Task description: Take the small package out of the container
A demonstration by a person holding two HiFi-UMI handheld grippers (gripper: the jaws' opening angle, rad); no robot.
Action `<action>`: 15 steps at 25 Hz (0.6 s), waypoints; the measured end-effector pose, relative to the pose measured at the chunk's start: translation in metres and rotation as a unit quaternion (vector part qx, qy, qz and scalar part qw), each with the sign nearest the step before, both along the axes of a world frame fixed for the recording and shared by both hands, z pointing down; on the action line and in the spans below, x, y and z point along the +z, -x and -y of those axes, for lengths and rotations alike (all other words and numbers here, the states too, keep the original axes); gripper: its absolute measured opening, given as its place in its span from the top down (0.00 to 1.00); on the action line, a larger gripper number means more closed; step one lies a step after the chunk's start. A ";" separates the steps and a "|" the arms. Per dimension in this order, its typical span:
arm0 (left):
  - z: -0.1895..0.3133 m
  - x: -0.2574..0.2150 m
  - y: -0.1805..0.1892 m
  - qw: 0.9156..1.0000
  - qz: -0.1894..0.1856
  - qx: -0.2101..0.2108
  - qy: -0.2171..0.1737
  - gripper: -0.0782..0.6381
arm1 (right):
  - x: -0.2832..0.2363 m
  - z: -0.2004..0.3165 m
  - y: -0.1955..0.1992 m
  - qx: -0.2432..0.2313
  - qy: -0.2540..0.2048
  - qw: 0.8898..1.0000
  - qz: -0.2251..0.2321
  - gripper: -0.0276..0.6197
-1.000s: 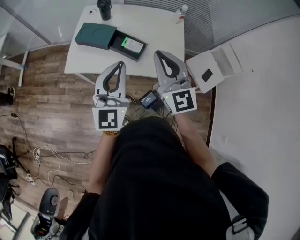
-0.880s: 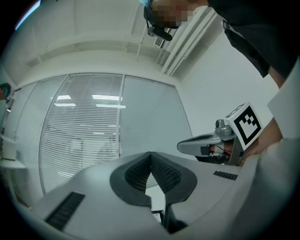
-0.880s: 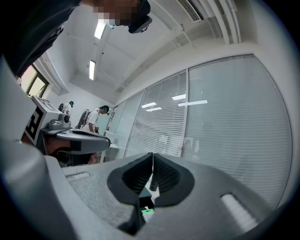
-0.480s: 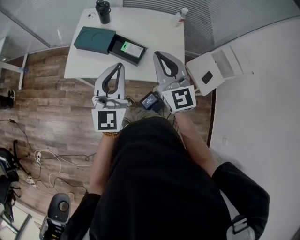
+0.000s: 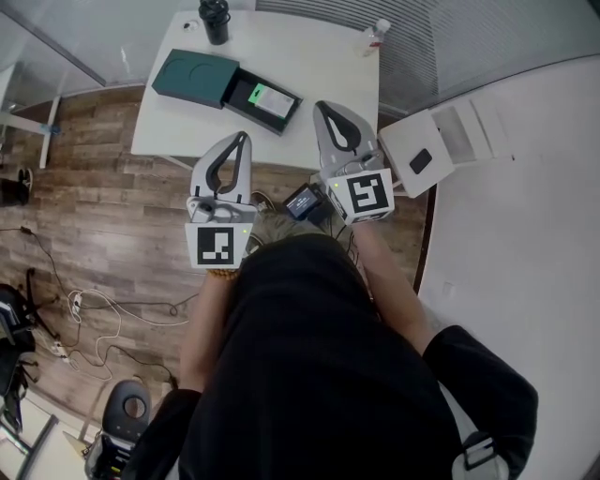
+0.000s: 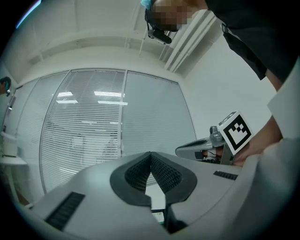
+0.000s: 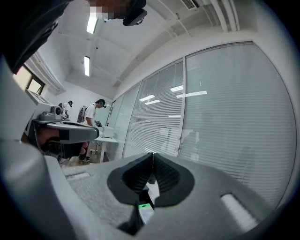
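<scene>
jaws on both grippers are closed, pad against pad, with nothing held. in the head view the left gripper (image 5: 245, 137) and the right gripper (image 5: 320, 106) sit level in front of the person's dark top, side by side and apart. both are aimed at the white table (image 5: 319, 56). seen from above, their tips overlap the table's near edge, and neither touches anything on it.

the container (image 5: 246, 79), a shallow black tray, lies open on the table just beyond the tips of the two grippers. the small package (image 5: 270, 97), pale with a green patch, lies inside it. a dark green lid (image 5: 192, 77) lies flat just to the container's left, against its end. a black cup (image 5: 214, 19) stands at the table's far edge and a clear bottle (image 5: 375, 30) stands near the far right corner. a white open carton (image 5: 431, 150) sits to the right of the table, close to the right gripper.

the right gripper view shows ribbed pads meeting at the tip, with a sliver of the green-marked package in the gap under them. window blinds fill the background, and people stand by a desk at the far left.
</scene>
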State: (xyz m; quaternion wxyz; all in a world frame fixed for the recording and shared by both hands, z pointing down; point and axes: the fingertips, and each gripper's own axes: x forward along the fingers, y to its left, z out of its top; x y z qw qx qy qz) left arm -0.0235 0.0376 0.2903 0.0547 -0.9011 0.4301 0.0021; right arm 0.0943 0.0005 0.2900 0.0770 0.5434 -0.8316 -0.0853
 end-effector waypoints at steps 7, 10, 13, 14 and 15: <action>0.017 0.004 0.006 1.000 0.001 -0.013 0.010 0.88 | 0.013 0.026 -0.003 -0.008 0.012 1.000 0.000 0.95; 0.022 0.009 0.007 1.000 0.001 -0.014 0.020 0.88 | 0.023 0.037 -0.006 -0.011 0.023 1.000 -0.006 0.95; 0.027 0.012 0.006 1.000 0.006 -0.016 0.022 0.88 | 0.031 0.048 -0.010 -0.013 0.031 0.999 -0.008 0.95; 0.028 0.013 0.006 1.000 0.006 -0.017 0.022 0.88 | 0.033 0.051 -0.012 -0.013 0.032 0.999 -0.009 0.95; 0.029 0.014 0.005 1.000 0.006 -0.017 0.023 0.88 | 0.036 0.053 -0.013 -0.012 0.034 0.999 -0.011 0.95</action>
